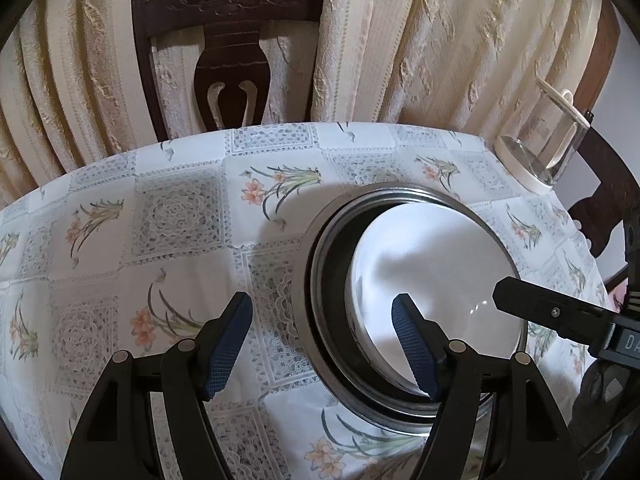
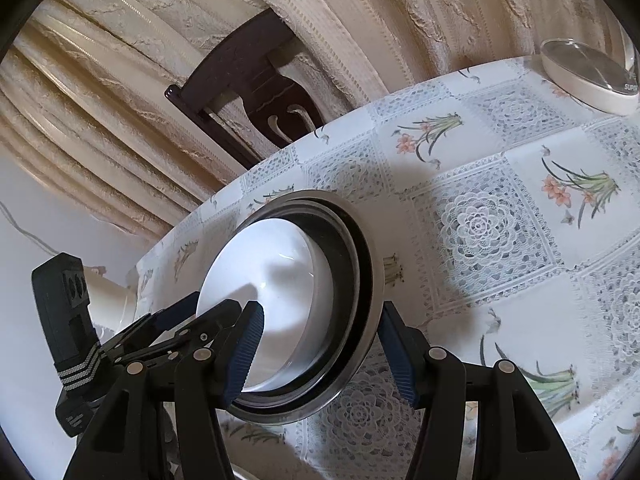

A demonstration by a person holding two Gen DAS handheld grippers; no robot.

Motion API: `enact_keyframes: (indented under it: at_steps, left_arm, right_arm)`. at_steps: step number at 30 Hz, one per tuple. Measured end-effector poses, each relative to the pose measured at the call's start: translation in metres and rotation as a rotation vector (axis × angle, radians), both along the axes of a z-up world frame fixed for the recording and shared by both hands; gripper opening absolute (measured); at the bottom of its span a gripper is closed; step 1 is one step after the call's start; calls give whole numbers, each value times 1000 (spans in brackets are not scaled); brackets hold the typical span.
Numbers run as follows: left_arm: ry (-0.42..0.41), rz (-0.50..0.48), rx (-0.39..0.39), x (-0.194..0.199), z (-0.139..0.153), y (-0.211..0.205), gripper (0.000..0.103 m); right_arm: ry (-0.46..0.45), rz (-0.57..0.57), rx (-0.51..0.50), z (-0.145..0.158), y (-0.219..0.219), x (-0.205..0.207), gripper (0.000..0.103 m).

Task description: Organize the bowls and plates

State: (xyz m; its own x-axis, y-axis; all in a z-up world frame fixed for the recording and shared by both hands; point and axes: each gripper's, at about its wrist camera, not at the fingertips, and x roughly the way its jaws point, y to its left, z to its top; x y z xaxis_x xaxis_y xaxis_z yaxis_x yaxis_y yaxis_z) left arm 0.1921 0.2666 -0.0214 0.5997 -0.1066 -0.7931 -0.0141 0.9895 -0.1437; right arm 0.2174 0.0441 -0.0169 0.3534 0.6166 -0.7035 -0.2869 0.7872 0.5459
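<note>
Near the counter's (image 1: 180, 216) far edge, a white plate (image 1: 436, 280) sits inside a metal bowl (image 1: 308, 280); left tongs (image 1: 324, 344) and right tongs (image 2: 320, 356) gape wide, seemingly straddling its rim, gripping nothing.

Open desk (image 1: 168, 216) lies left of the stacked bowls (image 1: 436, 276); glass jug (image 1: 540, 148) and chair (image 1: 232, 60) bound the far edge.

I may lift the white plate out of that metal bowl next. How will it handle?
The white plate looks glossy, so probably slippery between fingers. It seems rigid ceramic, likely fragile if dropped. It lies tilted inside the metal bowl, so it may slide or clatter when nudged.
</note>
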Motion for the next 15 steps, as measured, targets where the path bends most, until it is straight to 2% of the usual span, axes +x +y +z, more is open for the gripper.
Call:
enact_keyframes:
  at_steps: [5, 9, 15]
  left_arm:
    - [22, 0, -25, 3, -5, 4, 74]
    - [30, 5, -54, 2, -6, 8, 75]
    - [41, 1, -47, 2, -5, 4, 75]
  right_arm:
    - [-1, -4, 4, 3, -12, -1, 62]
    - [-6, -46, 1, 7, -40, -3, 62]
    - [-30, -127, -19, 19, -88, -2, 62]
